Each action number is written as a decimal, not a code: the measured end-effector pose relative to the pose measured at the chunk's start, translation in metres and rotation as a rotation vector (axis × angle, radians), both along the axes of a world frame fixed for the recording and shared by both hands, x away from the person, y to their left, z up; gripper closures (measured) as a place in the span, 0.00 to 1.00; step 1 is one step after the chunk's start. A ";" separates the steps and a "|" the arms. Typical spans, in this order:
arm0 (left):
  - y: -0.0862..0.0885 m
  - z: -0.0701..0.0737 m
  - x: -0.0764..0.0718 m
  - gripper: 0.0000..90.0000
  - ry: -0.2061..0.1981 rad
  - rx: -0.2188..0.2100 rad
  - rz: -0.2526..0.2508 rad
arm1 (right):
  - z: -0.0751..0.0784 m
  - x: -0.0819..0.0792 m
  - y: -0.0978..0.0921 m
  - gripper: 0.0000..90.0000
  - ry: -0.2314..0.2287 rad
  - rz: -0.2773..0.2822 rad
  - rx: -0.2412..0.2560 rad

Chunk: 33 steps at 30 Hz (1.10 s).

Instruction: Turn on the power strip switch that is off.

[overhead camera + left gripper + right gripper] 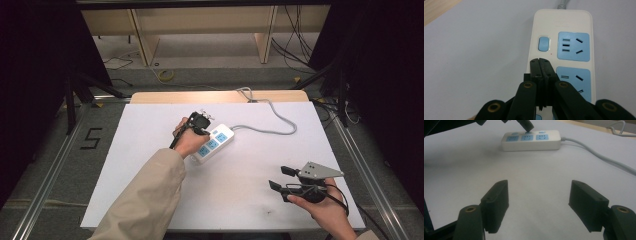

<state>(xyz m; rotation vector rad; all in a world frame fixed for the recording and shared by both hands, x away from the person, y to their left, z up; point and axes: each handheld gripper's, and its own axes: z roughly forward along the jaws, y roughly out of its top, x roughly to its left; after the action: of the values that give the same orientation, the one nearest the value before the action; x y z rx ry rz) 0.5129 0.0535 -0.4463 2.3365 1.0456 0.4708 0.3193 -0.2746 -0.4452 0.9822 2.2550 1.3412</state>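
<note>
From the high view, a white tabletop (150, 150) carries a white power strip (214, 143) with blue sockets, lying at a slant near the middle. Its grey cable (280, 127) runs from the far end, curves right, then loops back toward the wooden edge at the rear. The left tool (200, 121), held in the person's left hand (189, 141) with a beige sleeve (150, 200) behind it, sits over the strip's left side, pointing down at it. The right tool (281, 178), held in the right hand (322, 210) near the front right of the tabletop, is well apart from the strip; its two black jaws stand spread, with a grey three-cornered plate (320, 171) on top.

In the left gripper view, the left tool (539, 61) has its jaws pressed together, nothing between them, tips over the strip's white face just below a blue button (543, 44). Whether the tips touch the casing cannot be told. The power strip (566, 22) runs away from the camera, with one blue socket (573, 46) beside the button and another (577, 80) nearer.

In the right gripper view, the right tool (539, 205) has its jaws wide apart and empty above bare white tabletop (539, 175). Farther off lies the power strip (531, 143), three blue sockets on top, its cable (599, 156) trailing right. The left tool (527, 125) comes down from above onto the strip's middle.
</note>
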 end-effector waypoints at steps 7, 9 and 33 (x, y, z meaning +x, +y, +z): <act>-0.002 0.000 0.001 1.00 0.006 0.021 -0.008 | 0.000 0.000 0.000 0.36 0.001 -0.002 0.000; -0.001 0.000 0.002 1.00 0.014 0.014 -0.003 | 0.000 0.000 0.000 0.36 0.001 -0.002 0.000; -0.015 0.003 0.005 1.00 0.057 0.065 -0.001 | 0.000 -0.001 0.000 0.36 -0.002 0.000 0.000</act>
<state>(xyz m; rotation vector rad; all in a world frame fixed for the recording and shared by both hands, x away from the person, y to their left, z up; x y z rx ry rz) 0.5178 0.0381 -0.4429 2.4206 1.0697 0.4469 0.3186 -0.2742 -0.4447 0.9808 2.2534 1.3421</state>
